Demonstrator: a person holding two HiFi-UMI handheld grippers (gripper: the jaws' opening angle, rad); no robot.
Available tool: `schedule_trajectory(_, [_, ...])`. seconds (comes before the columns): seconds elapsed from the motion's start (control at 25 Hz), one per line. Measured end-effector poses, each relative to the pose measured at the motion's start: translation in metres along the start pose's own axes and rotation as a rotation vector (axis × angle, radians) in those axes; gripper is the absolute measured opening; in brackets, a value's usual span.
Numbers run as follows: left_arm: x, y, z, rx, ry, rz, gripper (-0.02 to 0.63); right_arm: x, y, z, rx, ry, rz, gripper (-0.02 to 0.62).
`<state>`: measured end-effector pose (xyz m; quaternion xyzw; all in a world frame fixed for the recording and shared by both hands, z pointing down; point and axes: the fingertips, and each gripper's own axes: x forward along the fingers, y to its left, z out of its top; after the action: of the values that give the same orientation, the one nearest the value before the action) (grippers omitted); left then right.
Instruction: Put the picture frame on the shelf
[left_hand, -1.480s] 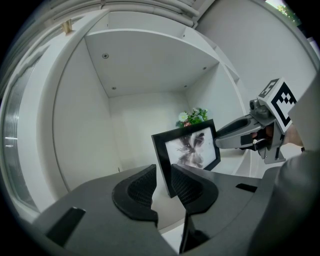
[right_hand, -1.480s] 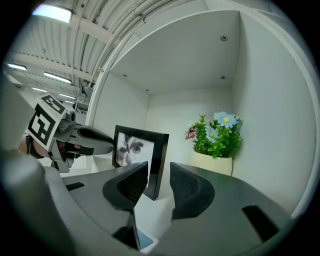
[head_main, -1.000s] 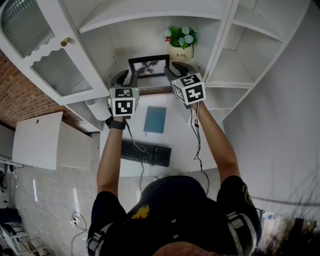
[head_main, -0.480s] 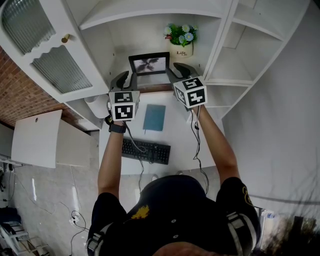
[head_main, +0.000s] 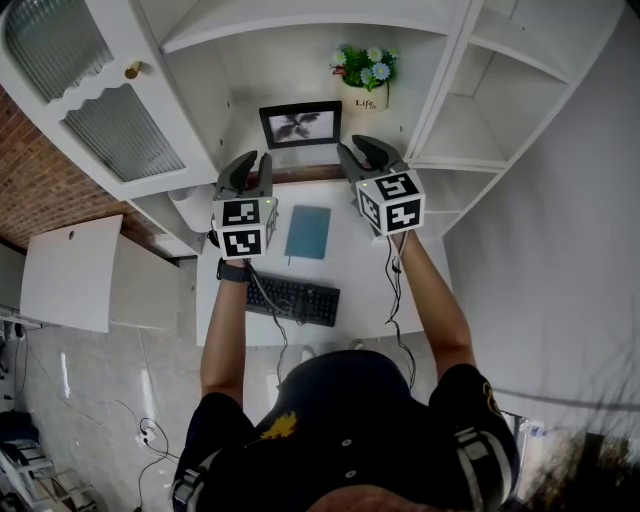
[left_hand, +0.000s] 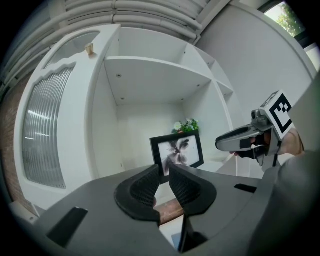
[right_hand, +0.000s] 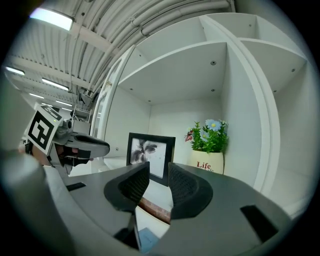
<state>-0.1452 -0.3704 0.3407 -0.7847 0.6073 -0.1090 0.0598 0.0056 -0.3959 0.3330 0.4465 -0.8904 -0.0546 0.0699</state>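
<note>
Found frame (head_main: 299, 124) upright on the shelf (head_main: 305, 162), toward the far wall, picture side facing near. Saw pot (head_main: 363, 98) of flowers just right of it, with a small gap between. Found left gripper (head_main: 252, 160) and right gripper (head_main: 356, 146) about level at the shelf's near edge, one to each side of the frame, both short of it and apart from it. Read left jaws as released: narrowly apart, having just been closing, nothing between the pads. Read right jaws as released too: apart, having just been closing, nothing between. Noted, lower down on the desk (head_main: 350, 262), a blue book (head_main: 308, 232) between the two grippers and a keyboard (head_main: 292, 300) nearer. Noted a ribbed-glass door (head_main: 110, 140) at left.
</note>
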Motion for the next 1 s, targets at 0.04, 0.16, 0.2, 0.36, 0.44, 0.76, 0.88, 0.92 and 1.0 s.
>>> schedule_trajectory(0.04, [-0.002, -0.001, -0.001, -0.001, -0.001, -0.005, 0.078, -0.003, 0.0, -0.001, 0.006, -0.003, -0.001, 0.11])
schedule_trajectory(0.16, [-0.009, -0.006, 0.0, -0.005, -0.012, -0.018, 0.074, -0.011, 0.001, -0.002, 0.025, -0.008, 0.002, 0.106])
schedule_trajectory(0.2, [-0.012, -0.007, 0.0, -0.005, -0.016, -0.021, 0.072, -0.014, 0.001, -0.003, 0.033, -0.009, 0.005, 0.103])
schedule_trajectory(0.36, [-0.022, -0.016, -0.001, -0.011, -0.027, -0.038, 0.069, -0.027, 0.001, -0.004, 0.046, -0.019, -0.004, 0.097])
schedule_trajectory(0.44, [-0.028, -0.02, -0.001, -0.026, -0.04, -0.044, 0.066, -0.034, 0.004, -0.003, 0.045, -0.027, -0.005, 0.095])
schedule_trajectory(0.76, [-0.053, -0.032, -0.013, -0.043, -0.068, -0.05, 0.049, -0.066, 0.025, -0.008, 0.023, -0.05, 0.021, 0.075])
schedule_trajectory(0.88, [-0.061, -0.032, -0.017, -0.047, -0.078, -0.043, 0.043, -0.077, 0.021, -0.01, 0.018, -0.06, 0.004, 0.069])
schedule_trajectory(0.92, [-0.064, -0.032, -0.018, -0.043, -0.082, -0.038, 0.04, -0.08, 0.02, -0.01, 0.025, -0.066, 0.0, 0.066])
schedule_trajectory(1.0, [-0.069, -0.03, -0.017, -0.048, -0.097, -0.025, 0.037, -0.087, 0.019, -0.012, 0.035, -0.073, -0.004, 0.058])
